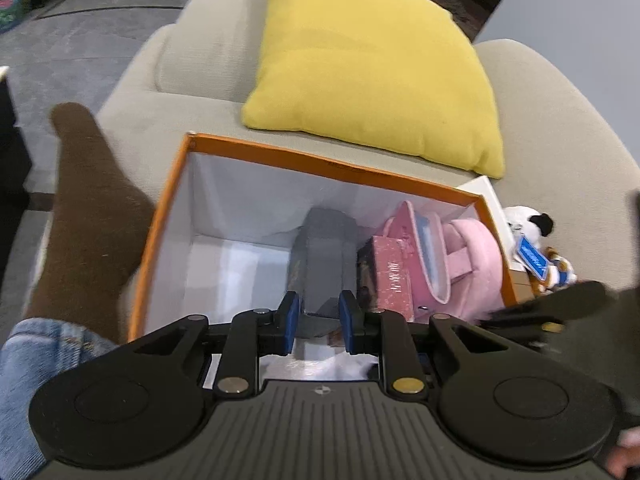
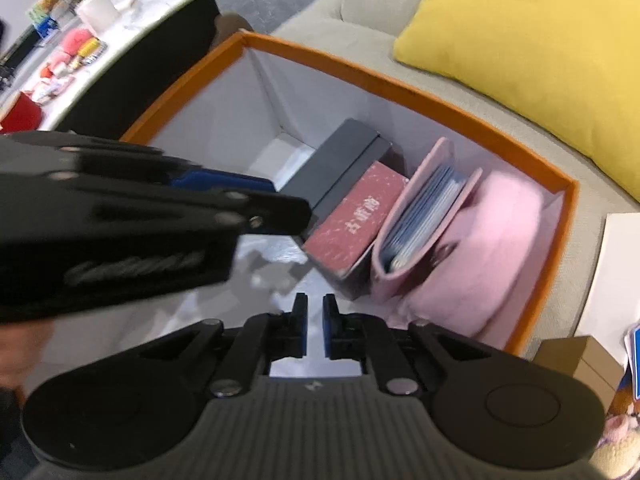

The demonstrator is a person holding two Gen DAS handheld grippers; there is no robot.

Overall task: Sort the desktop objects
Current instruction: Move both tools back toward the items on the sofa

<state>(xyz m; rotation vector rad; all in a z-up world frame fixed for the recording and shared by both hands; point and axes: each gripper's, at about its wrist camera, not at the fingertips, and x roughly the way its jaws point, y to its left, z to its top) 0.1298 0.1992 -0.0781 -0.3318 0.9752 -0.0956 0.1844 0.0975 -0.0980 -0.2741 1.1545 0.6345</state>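
Note:
An orange-rimmed box (image 1: 256, 151) with white inner walls sits on a beige sofa; it also shows in the right wrist view (image 2: 400, 88). Inside lie a grey box (image 1: 326, 256) (image 2: 340, 164), a dark red box with white lettering (image 1: 390, 276) (image 2: 356, 216), a pink card holder (image 1: 428, 248) (image 2: 424, 220) and a pink plush item (image 1: 478, 256) (image 2: 492, 248). My left gripper (image 1: 319, 312) hangs over the grey box, open with a moderate gap and empty. My right gripper (image 2: 315, 318) is over the box floor, its jaws a narrow gap apart, holding nothing.
A yellow cushion (image 1: 372, 60) leans on the sofa behind the box. A plush toy (image 1: 532, 240) and a white box (image 1: 486, 192) lie right of the orange box. A brown-socked foot (image 1: 88, 216) rests at its left. A cluttered white table (image 2: 80, 40) stands far left.

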